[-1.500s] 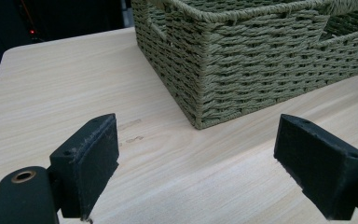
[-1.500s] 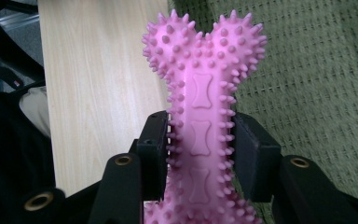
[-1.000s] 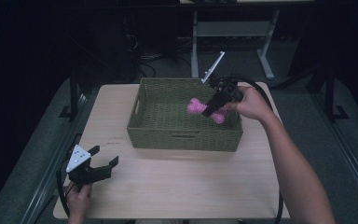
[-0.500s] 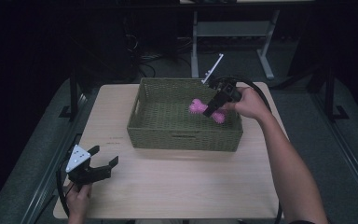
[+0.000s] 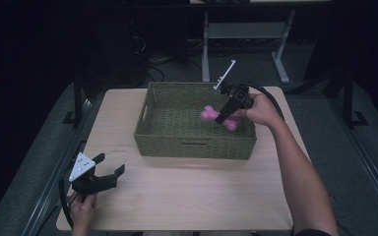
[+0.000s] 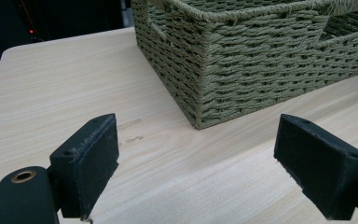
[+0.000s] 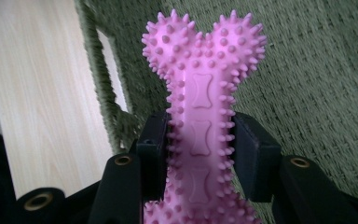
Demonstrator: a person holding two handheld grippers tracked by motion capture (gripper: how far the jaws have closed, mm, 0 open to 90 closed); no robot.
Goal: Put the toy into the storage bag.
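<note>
Nearest the lower table edge, left: left gripper (image 5: 109, 173), held in the person's left hand (image 5: 81, 209), low over the light wooden table (image 5: 192, 196), grey three-cornered plate on top. Jaws spread wide, nothing between them; in the left gripper view, bare tabletop in the gap and the two black pads (image 6: 91, 161) well apart. Just beyond the pads in that view: near corner of the woven green basket (image 6: 242, 60), apart from the gripper.

Mid-table: green basket (image 5: 197, 145), rectangular, standing on the table with a handle slot in its near wall and another in its left end wall.

Right side: person's right forearm (image 5: 300, 177) reaching up from the bottom edge to the basket's right part, right hand (image 5: 262, 109) around the right gripper (image 5: 222, 118), black cable looping behind the hand.

Inside the basket, right of centre: pink spiked bone-shaped toy (image 5: 211, 115), clamped by the right gripper. In the right gripper view, jaws closed on the shaft of the pink toy (image 7: 200, 121), one pad on each side, knobbed double end pointing away from the camera over the basket's woven floor. Whether the toy touches the basket floor: cannot tell.

Farther back, beyond the table: dark floor with cables and the white legs of a frame (image 5: 246, 39).
</note>
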